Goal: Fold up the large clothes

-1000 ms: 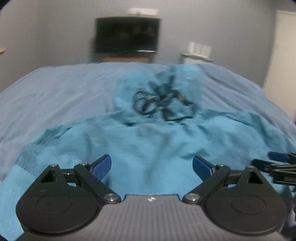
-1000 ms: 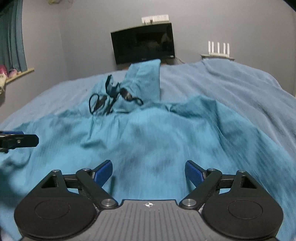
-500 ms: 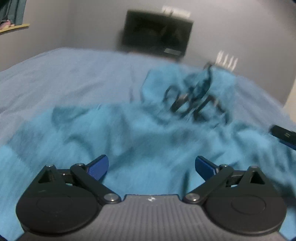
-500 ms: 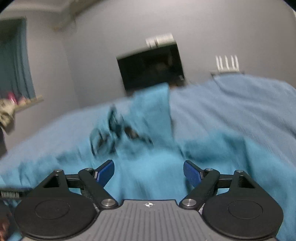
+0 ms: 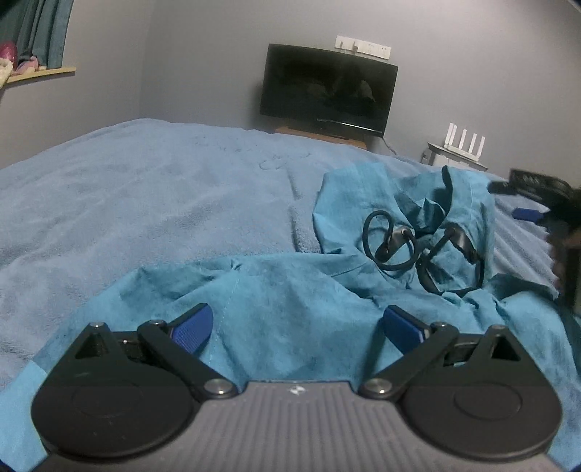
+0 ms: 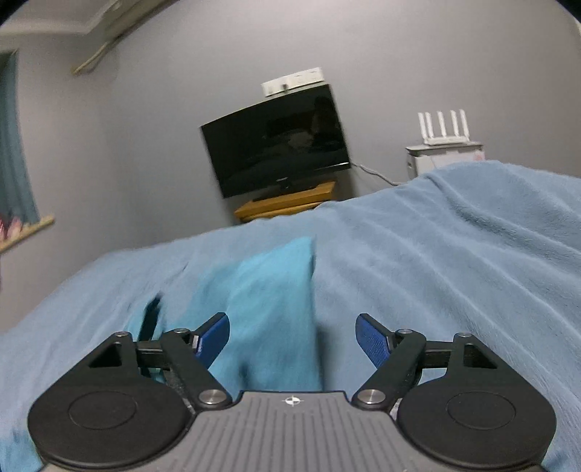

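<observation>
1. A teal hooded garment [image 5: 290,290] of soft, suede-like cloth lies spread and rumpled on a bed covered by a pale blue fleece blanket [image 5: 145,196] with a fine nap and shallow ridges.
2. In the left wrist view the hood [image 5: 399,203] sits at about two o'clock, puckered into folds; a black drawcord [image 5: 392,247] coils across it in loose loops with glossy dark toggles.
3. A stitched seam runs down the garment's body toward six o'clock, between the blue pads.
4. The left gripper [image 5: 296,326] hangs low over the garment's body with its ribbed blue pads spread wide and released; cloth lies beneath them, none pinched.
5. The right gripper [image 6: 292,339] stands spread and empty too, its jaws having just been easing inward; only a teal fold of the garment shows below the gap, motion-blurred.
6. From the left wrist view the right gripper's dark frame and one blue pad appear at three o'clock, beside the hood.
7. At twelve o'clock against the flat grey wall stands a black flat-screen television [image 5: 326,87] on a wooden stand [image 6: 287,205].
8. A white router [image 6: 441,127] with upright antennas sits on a white box at one o'clock.
9. A dark teal curtain [image 5: 40,32] hangs at ten o'clock above a wooden sill.
</observation>
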`<state>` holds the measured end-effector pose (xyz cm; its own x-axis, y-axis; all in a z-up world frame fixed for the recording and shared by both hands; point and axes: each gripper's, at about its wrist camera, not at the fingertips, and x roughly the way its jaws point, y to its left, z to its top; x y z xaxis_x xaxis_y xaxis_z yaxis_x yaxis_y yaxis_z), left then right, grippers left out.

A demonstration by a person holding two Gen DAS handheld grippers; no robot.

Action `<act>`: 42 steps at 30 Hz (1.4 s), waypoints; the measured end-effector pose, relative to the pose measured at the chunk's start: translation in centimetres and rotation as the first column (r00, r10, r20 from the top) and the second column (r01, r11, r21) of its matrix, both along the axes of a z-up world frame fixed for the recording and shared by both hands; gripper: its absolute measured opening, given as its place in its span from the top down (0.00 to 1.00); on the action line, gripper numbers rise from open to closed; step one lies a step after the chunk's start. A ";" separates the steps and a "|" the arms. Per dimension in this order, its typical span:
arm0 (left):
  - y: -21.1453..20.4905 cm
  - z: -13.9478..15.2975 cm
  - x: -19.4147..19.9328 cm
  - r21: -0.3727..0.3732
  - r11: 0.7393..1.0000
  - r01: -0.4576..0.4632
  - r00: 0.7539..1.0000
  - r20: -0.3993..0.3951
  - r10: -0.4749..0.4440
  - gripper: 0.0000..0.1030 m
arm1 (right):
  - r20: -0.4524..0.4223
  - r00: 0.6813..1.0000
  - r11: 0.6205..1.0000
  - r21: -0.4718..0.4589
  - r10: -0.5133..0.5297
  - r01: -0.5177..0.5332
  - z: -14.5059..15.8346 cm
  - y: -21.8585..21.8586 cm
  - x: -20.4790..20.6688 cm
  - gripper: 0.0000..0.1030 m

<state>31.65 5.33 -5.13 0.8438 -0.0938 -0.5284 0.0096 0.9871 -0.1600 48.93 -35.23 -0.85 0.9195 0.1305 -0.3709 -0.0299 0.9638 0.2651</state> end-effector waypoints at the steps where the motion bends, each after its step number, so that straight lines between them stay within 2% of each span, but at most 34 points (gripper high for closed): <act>1: 0.1 0.0 0.0 -0.006 1.000 -0.001 1.000 0.001 0.001 0.03 | -0.002 1.000 0.999 0.040 -0.005 0.005 0.1 -0.6 1.3 0.19; 6: 0.2 -0.4 0.3 0.002 1.000 -0.002 1.000 0.005 0.002 0.03 | -0.057 0.998 0.977 0.213 0.017 -0.004 -1.0 -2.1 5.7 0.16; 8: 0.2 -0.4 0.3 0.009 1.000 0.001 1.000 0.006 -0.001 0.02 | -0.081 0.995 0.967 0.252 0.051 -0.029 -1.7 -2.2 6.9 0.20; 9: 0.2 -0.5 0.3 0.010 1.000 0.002 1.000 0.006 -0.002 0.02 | -0.087 0.994 0.964 0.260 0.074 -0.049 -1.9 -2.0 7.2 0.26; 10: 0.2 -0.5 0.3 0.008 1.000 0.003 1.000 0.005 -0.003 0.02 | -0.076 0.991 0.961 0.263 0.106 -0.082 -2.0 -1.8 7.2 0.46; 12: 0.4 -0.5 0.3 0.000 1.000 0.003 1.000 0.000 -0.003 0.02 | -0.038 0.989 0.961 0.242 0.146 -0.133 -1.6 -1.2 6.8 0.71; 13: 0.5 -0.5 0.3 -0.004 1.000 0.004 1.000 -0.001 -0.004 0.02 | -0.010 0.987 0.960 0.232 0.163 -0.156 -1.2 -1.0 6.1 0.90; 15: 0.6 -0.4 0.4 -0.004 1.000 0.007 1.000 -0.002 -0.007 0.02 | 0.030 0.978 0.947 0.245 0.205 -0.206 -0.3 -1.1 4.8 0.91; 19: 0.9 -0.5 0.3 -0.009 1.000 0.004 1.000 -0.010 -0.004 0.02 | 0.130 0.942 0.926 0.183 0.310 -0.330 2.0 -0.8 0.2 0.94; 23: 1.2 -0.3 0.3 -0.019 1.000 -0.005 1.000 -0.023 0.004 0.02 | 0.209 0.896 0.907 0.075 0.392 -0.414 4.5 -0.3 -7.6 0.95; 25: 1.6 -0.2 0.1 -0.019 1.000 -0.015 0.999 -0.032 0.015 0.02 | 0.222 0.888 0.907 0.035 0.403 -0.420 4.8 -0.3 -12.1 0.95; 27: 2.1 0.0 -0.4 -0.015 0.999 -0.030 0.999 -0.046 0.030 0.02 | 0.214 0.894 0.914 0.009 0.394 -0.405 4.6 -0.4 -16.2 0.95; 31: 3.4 1.0 -2.2 -0.021 0.999 -0.047 0.998 -0.053 0.046 0.02 | 0.137 0.934 0.942 0.008 0.331 -0.335 2.7 -1.1 -23.6 0.95; 34: 3.8 2.1 -4.2 0.036 0.997 -0.062 0.997 -0.035 0.063 0.02 | 0.053 0.965 0.967 -0.008 0.255 -0.255 0.3 -1.8 -28.7 0.95; 36: 4.3 2.5 -5.6 0.048 0.997 -0.064 0.997 -0.032 0.066 0.02 | -0.021 0.978 0.976 -0.052 0.209 -0.209 -1.4 -1.8 -29.9 0.95; 39: 5.1 3.2 -7.4 0.036 0.997 -0.069 0.997 -0.037 0.071 0.02 | -0.191 0.977 0.982 -0.140 0.100 -0.127 -3.0 -1.6 -30.8 0.94; 40: 5.2 3.5 -8.2 0.037 0.997 -0.065 0.997 -0.033 0.066 0.02 | -0.218 0.975 0.986 -0.143 0.052 -0.084 -3.1 -1.9 -31.2 0.91; 42: 5.1 4.0 -9.4 0.055 0.997 -0.056 0.998 -0.023 0.057 0.02 | -0.236 0.972 0.996 -0.092 -0.007 -0.015 -2.6 -2.6 -32.1 0.85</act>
<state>22.30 10.44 -1.17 0.8334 -0.0169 -0.5523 -0.0501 0.9931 -0.1060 16.79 -37.83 -3.46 0.8041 0.0886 -0.5879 0.0193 0.9844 0.1747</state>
